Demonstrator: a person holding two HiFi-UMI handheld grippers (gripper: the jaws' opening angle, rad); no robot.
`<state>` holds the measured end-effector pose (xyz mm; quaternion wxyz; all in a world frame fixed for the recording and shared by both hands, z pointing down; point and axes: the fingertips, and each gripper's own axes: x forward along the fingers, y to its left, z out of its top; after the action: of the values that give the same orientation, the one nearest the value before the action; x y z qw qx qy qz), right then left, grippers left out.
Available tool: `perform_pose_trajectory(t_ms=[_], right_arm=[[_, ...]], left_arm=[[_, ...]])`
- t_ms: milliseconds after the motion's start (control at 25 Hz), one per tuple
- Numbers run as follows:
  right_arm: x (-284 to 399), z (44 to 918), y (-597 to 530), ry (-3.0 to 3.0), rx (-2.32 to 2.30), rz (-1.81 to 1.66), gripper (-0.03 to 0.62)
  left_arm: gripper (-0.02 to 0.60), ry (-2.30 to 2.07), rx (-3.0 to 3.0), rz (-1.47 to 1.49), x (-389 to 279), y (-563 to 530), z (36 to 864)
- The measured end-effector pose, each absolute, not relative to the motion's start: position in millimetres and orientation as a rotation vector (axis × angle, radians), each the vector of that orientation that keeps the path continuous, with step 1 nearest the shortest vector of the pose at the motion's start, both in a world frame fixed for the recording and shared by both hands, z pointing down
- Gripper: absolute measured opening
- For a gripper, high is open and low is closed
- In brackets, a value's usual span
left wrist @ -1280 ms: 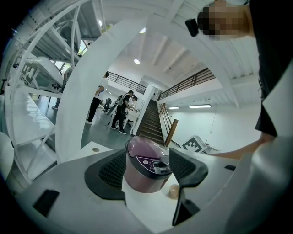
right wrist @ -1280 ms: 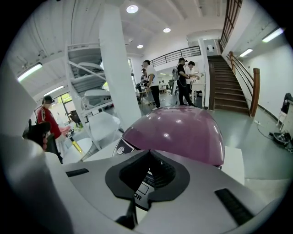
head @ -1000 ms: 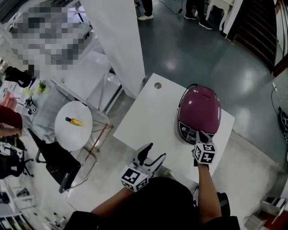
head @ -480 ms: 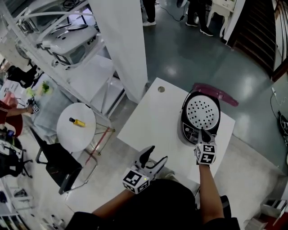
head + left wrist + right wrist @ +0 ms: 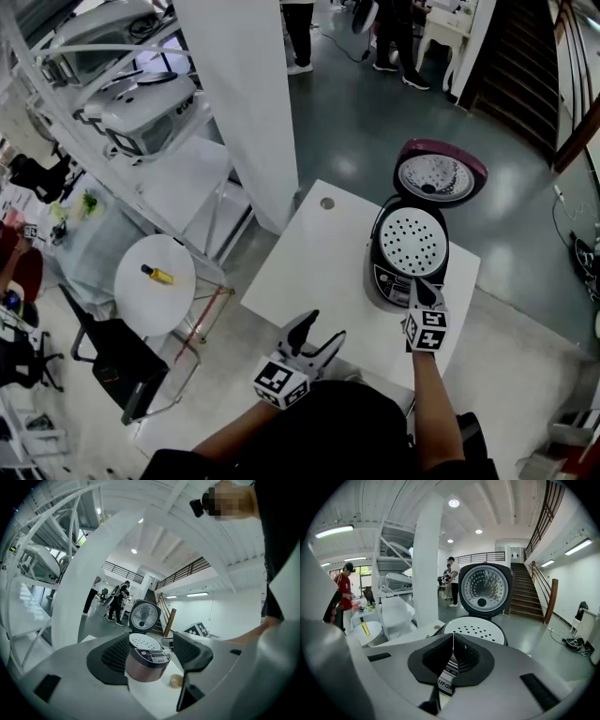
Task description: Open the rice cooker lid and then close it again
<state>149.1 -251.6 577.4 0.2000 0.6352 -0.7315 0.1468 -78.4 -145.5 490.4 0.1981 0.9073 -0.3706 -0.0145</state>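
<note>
White worktop [image 5: 309, 248] carries the rice cooker [image 5: 405, 258], its lid [image 5: 441, 176] standing open. Right gripper [image 5: 417, 283], jaws pressed together on nothing, sits by the cooker's front, likely used as a pusher. Left gripper [image 5: 322, 328] idles, jaws apart and empty.

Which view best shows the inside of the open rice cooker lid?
Right gripper view: the lid faces the camera head-on, large, its dimpled inside clear. Head view shows it smaller, tilted, from above. Left gripper view shows it small and far off.
</note>
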Motion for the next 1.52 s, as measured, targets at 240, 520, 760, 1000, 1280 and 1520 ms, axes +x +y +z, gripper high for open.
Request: perform_pose_trajectory(t_ms=[240, 520, 760, 1000, 1280, 1520], right_arm=[[152.2, 569.8, -240.4, -2.058, 1.804, 0.415, 0.002], [153.6, 560.1, -220.7, -2.102, 1.856, 0.488, 0.002], [144.6, 548.9, -202.4, -2.112, 1.887, 0.517, 0.002], [128.7, 548.8, -182.8, -2.106, 1.904, 0.556, 0.002], [113.9, 541.5, -170.2, -2.105, 1.946, 0.544, 0.002], [115.1, 551.7, -161.7, -2.087, 1.934, 0.544, 0.002]], left_arm=[[0.27, -0.985, 2.573, -0.044, -67.3, -152.0, 489.0], [0.27, -0.925, 2.591, -0.032, -56.5, -159.7, 487.4], [0.27, -0.884, 2.605, -0.044, -57.0, -171.5, 481.7], [0.27, -0.805, 2.602, -0.103, -58.4, -199.0, 470.3], [0.27, -0.703, 2.742, -0.132, -43.5, -247.8, 433.3], [0.27, -0.542, 2.907, -0.107, -7.6, -282.1, 403.4]])
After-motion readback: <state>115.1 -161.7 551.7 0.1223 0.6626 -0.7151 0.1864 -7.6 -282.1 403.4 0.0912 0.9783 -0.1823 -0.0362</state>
